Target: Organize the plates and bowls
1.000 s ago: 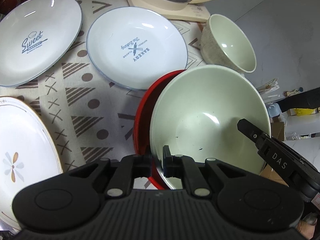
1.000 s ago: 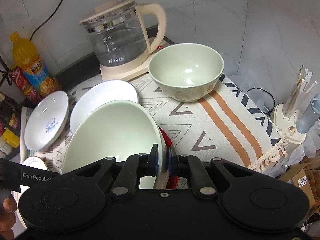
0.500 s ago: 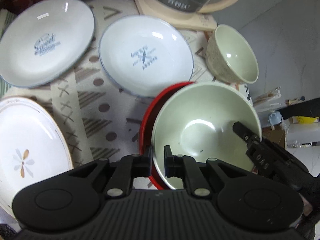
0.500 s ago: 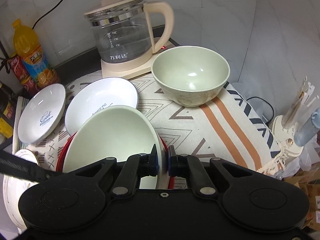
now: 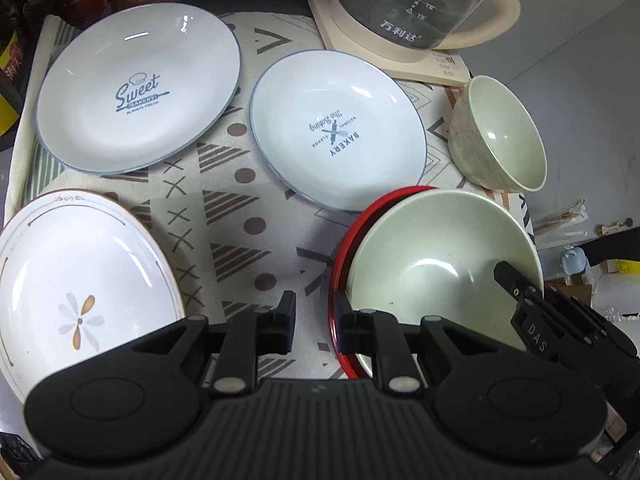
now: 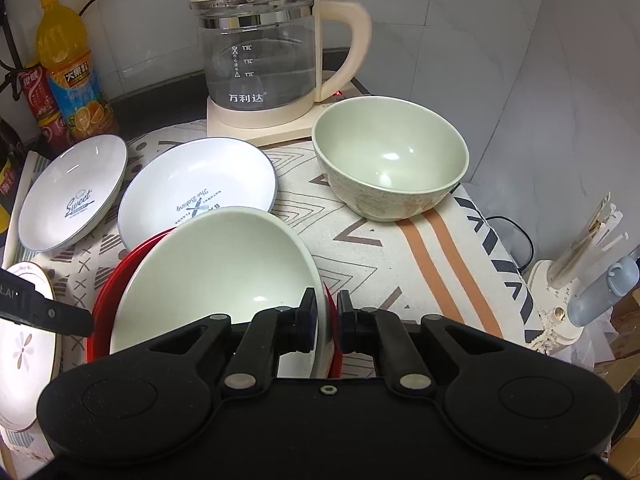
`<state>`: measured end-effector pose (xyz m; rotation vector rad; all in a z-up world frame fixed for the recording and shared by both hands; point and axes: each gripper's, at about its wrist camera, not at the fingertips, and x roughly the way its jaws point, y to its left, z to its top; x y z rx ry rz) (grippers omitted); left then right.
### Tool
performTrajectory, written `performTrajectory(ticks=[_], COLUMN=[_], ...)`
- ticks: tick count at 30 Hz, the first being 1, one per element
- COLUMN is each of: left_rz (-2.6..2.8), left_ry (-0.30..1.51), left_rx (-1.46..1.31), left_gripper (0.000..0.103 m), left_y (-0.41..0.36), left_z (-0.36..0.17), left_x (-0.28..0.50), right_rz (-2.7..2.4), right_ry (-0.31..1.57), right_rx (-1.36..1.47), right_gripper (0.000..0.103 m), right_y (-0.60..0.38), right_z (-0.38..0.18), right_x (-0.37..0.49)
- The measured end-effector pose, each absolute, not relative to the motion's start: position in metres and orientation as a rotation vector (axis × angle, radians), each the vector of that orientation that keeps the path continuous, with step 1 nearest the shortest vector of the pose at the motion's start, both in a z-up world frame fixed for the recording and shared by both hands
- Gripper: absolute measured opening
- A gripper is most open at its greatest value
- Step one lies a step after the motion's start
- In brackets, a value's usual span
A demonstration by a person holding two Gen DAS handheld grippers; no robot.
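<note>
The right gripper [image 6: 327, 322] is clamped on the near rim of the pale green bowl [image 6: 216, 276], which sits in the red bowl [image 6: 105, 300]. The left gripper [image 5: 314, 326] is opening, with the red rim just beside its right finger and free of the pads. With one grip only, the nested bowls could tilt and knock the plate [image 5: 336, 132] at 12 o'clock. I count three bowls and three plates.

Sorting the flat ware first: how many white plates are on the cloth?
3. The Sweet plate lies far left near the bottles, the Bakery plate sits in front of the kettle, and the flower plate lies at the near left. The stacked bowls could hide another.
</note>
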<state>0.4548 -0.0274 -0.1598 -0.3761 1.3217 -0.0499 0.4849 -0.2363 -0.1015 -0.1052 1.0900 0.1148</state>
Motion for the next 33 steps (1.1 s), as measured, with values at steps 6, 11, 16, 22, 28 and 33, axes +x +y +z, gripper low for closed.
performTrajectory(ticks=[6,11,16,22,28,33], left_rz=[-0.052,-0.062,-0.064,-0.075,-0.072,-0.064], left_ry=[1.282,1.25,1.243,1.237,1.226,1.214], left_rx=[-0.37,-0.346,-0.32,-0.314,-0.303,-0.319], left_gripper=[0.017,0.025,0.026,0.032,0.044,0.045], left_y=[-0.035,-0.049,-0.064,-0.085,-0.106,-0.12], left_z=[-0.146,-0.136,-0.132,-0.129,-0.128,-0.129], left_x=[0.464,0.476,0.491,0.504,0.518,0.533], right_rz=[0.128,0.149,0.174,0.214,0.21,0.195], right_ry=[1.134,1.164,1.194,1.199,1.154,1.132], right_rx=[-0.056,0.006,0.078,0.182,0.256,0.314], right_gripper=[0.01,0.012,0.019,0.029,0.044,0.044], right_y=[-0.245,-0.255,-0.264,-0.278,-0.309,-0.332], right_z=[-0.106,-0.111,-0.119,-0.118,-0.105,-0.106], right_x=[0.485,0.486,0.488,0.492,0.502,0.515])
